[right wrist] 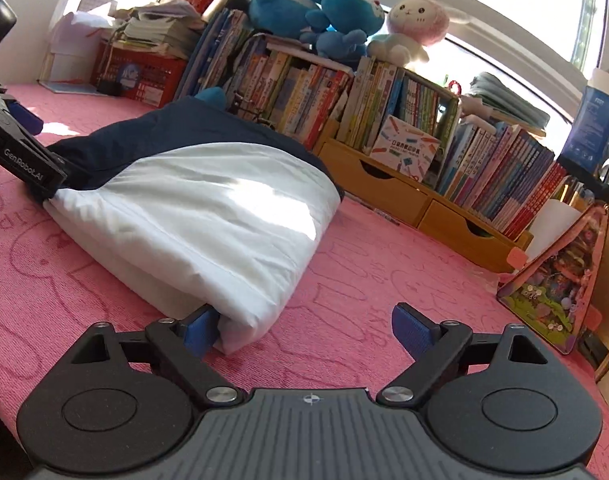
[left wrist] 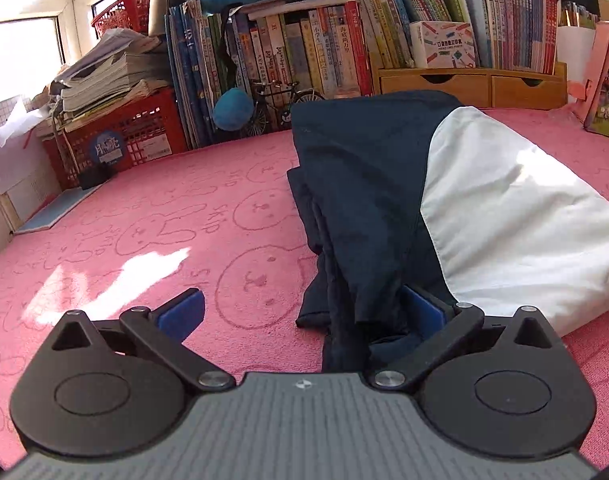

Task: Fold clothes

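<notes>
Folded navy-and-white garment (right wrist: 192, 200) lies on the pink towel-covered surface (left wrist: 144, 232), in front of the bookshelf (right wrist: 424, 128). Your left hand-held gripper (left wrist: 304, 312) has jaws apart, navy fabric draped between them, possibly touching one pad. Your right hand-held gripper (right wrist: 304, 330) is spread wide at the white corner.

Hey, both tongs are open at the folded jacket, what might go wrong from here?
1. The left tongs have loose navy folds draped between the open pads; closing may catch only one layer and pull the fold apart.
2. The right tongs touch only the white corner with one pad; closing could miss it or pinch a thin edge.
3. The jacket looks puffy, so it may spring open when let go.
</notes>
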Demonstrator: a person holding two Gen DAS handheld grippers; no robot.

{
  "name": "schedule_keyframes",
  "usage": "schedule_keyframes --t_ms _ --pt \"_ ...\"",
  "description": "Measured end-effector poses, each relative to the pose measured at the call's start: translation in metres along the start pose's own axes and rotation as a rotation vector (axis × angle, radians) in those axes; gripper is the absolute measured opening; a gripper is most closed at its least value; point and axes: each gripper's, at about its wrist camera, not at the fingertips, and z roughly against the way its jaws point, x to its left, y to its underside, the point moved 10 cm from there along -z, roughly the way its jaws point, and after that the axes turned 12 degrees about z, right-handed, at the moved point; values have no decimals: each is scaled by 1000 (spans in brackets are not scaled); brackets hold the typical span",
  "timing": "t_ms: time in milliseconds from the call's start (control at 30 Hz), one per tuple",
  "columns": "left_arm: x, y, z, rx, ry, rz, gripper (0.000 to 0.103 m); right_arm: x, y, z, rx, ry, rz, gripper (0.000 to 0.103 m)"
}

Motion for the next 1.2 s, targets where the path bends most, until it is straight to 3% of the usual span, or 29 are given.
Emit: schedule_keyframes --t_ms 100,200,300,400,433,467,500,567,633,733,767,867,1000,1067,1200 --pt "0 0 0 3 8 -11 103 -8 2 3 -6 44 -20 91" --pt "1 0 0 5 18 -23 103 2 -13 21 -77 169 179 91" --pt "0 1 -1 24 53 -4 103 -9 -13 23 -77 156 189 93" --pt "-1 2 -1 20 63 11 103 -26 12 5 46 128 110 94" --pt "-1 2 0 8 55 6 103 -37 22 7 75 127 42 80" --pt "1 3 -1 16 66 21 103 -49 31 10 102 126 -32 71" --pt "3 3 -2 26 78 39 103 -61 40 13 129 125 -106 70" --pt "7 4 -3 47 104 75 103 -73 41 26 73 16 -273 70" --pt "10 4 -4 60 125 95 103 -72 28 33 15 -30 -304 68" --pt "13 6 0 66 143 96 103 -37 -8 17 -36 -90 -199 50" --pt "14 6 1 69 147 94 103 -22 -23 11 -52 -137 -184 42" --pt "19 8 7 85 171 103 103 31 -64 -20 -73 -276 -124 32" --pt "35 6 16 111 182 130 103 99 -92 -59 -33 -381 6 31" --pt "43 4 21 124 181 146 103 114 -97 -63 -38 -379 59 31" --pt "31 -36 -6 53 158 95 103 126 -101 -62 -44 -391 105 31"
